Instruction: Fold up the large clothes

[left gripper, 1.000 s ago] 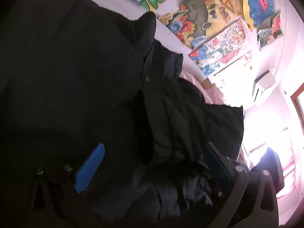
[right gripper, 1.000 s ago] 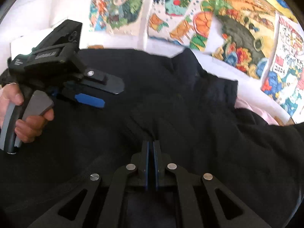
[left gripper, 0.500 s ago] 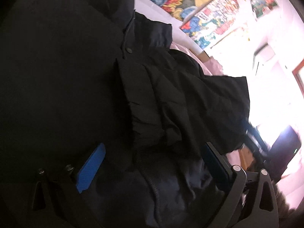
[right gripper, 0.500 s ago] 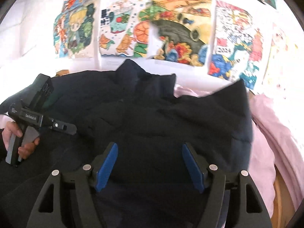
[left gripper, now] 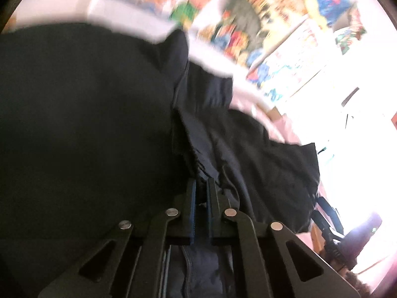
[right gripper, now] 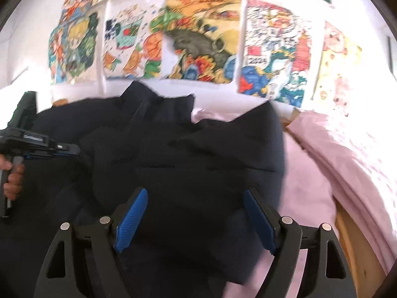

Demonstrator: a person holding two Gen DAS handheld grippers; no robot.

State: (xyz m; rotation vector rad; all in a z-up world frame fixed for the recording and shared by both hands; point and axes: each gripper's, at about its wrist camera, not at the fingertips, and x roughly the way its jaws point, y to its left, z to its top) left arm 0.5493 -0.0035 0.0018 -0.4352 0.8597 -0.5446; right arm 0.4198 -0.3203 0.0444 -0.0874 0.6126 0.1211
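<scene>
a home bedroom: pink bedding point(right gripper: 322, 164) and colourful drawings point(right gripper: 198, 37) taped to the wall.

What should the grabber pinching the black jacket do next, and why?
Probably lift and carry that pinched fold across. The left gripper is shut on the black jacket, bunched on the pink sheet, while the right gripper is opening above it, gripping nothing.

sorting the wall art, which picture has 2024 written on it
The dragon picture, second from the right in the right wrist view: a blue dragon on white, with 2024 printed at its left. The other pictures show no number.
</scene>
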